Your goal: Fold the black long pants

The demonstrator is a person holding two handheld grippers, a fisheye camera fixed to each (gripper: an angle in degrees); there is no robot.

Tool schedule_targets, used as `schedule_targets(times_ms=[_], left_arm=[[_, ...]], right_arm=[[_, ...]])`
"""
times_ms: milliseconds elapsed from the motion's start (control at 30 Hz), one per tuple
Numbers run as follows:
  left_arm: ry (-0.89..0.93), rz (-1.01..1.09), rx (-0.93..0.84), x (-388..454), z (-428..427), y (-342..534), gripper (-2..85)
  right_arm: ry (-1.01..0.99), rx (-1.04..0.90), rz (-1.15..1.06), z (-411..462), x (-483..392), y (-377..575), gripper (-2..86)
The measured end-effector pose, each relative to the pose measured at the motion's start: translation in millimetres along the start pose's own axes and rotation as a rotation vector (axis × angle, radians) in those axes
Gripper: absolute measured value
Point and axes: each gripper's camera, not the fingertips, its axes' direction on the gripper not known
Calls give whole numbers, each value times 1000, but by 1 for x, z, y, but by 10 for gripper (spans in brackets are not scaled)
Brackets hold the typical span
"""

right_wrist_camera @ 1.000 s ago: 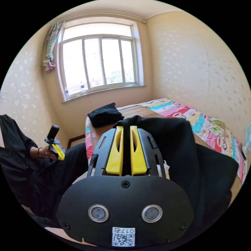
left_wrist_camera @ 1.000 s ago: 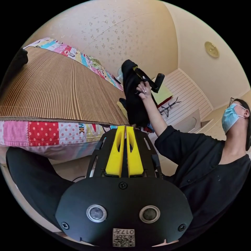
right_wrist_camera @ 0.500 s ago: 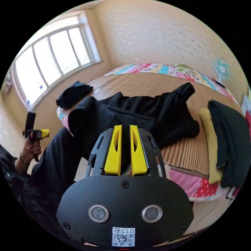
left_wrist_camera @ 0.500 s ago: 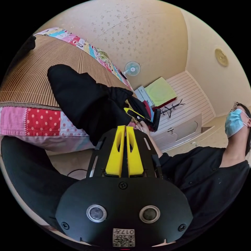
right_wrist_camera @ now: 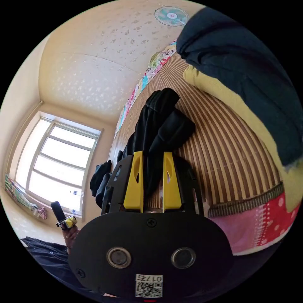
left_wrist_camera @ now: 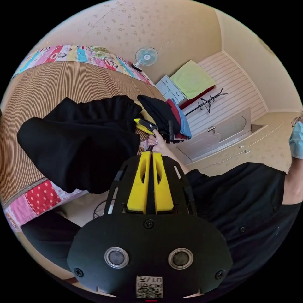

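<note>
Your right hand-held gripper [right_wrist_camera: 152,183] sits at the lower middle of the right gripper view with its yellow jaws parted and black cloth lying in the gap between them; neither jaw visibly presses on it, so read it as released rather than gripping. That makes sense if you have just laid the garment down and want the cloth free to settle. Your left hand-held gripper [left_wrist_camera: 151,184] fills the lower middle of the left gripper view with its jaws drawn together on nothing, held back off the bed [left_wrist_camera: 47,202] and clear of the work.

Just beyond, the black long pants [left_wrist_camera: 79,142] lie in a loose heap on the bamboo mat [left_wrist_camera: 63,82] at the centre left of that view, bunched near the bed's edge, with a lobe hanging over the patchwork sheet [left_wrist_camera: 41,197]. They are not yet spread, so judge the fold as barely begun: you will likely need to find the waistband and pull the legs straight first. Keeping them at the near edge puts them within reach of both hands.

Past the pants, a stack of folded clothes [left_wrist_camera: 170,115] rests at the mat's far corner, kept apart from the heap. Farther off, at the upper middle, a fan [left_wrist_camera: 146,56] stands by the wall.
</note>
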Motion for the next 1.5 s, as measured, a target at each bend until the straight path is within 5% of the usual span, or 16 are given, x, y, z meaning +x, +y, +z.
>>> schedule_targets(times_ms=[233, 400, 567, 767, 1033, 1500], left_arm=[[-127, 75, -28, 15, -12, -34, 42], [-259, 121, 117, 16, -46, -59, 77], [-102, 99, 210, 5, -62, -72, 112], [35, 55, 269, -23, -68, -46, 109], [-82, 95, 382, -5, -121, -4, 47], [-74, 125, 801, 0, -339, 59, 3]], right_arm=[[-320, 105, -259, -48, -42, 13, 32], [-437, 61, -535, -72, -107, 35, 26], [-583, -53, -765, -76, -161, 59, 23], [-736, -116, -589, -70, -131, 60, 22], [-751, -114, -548, -90, -159, 67, 22], [-719, 130, -634, -233, -259, 11, 21]])
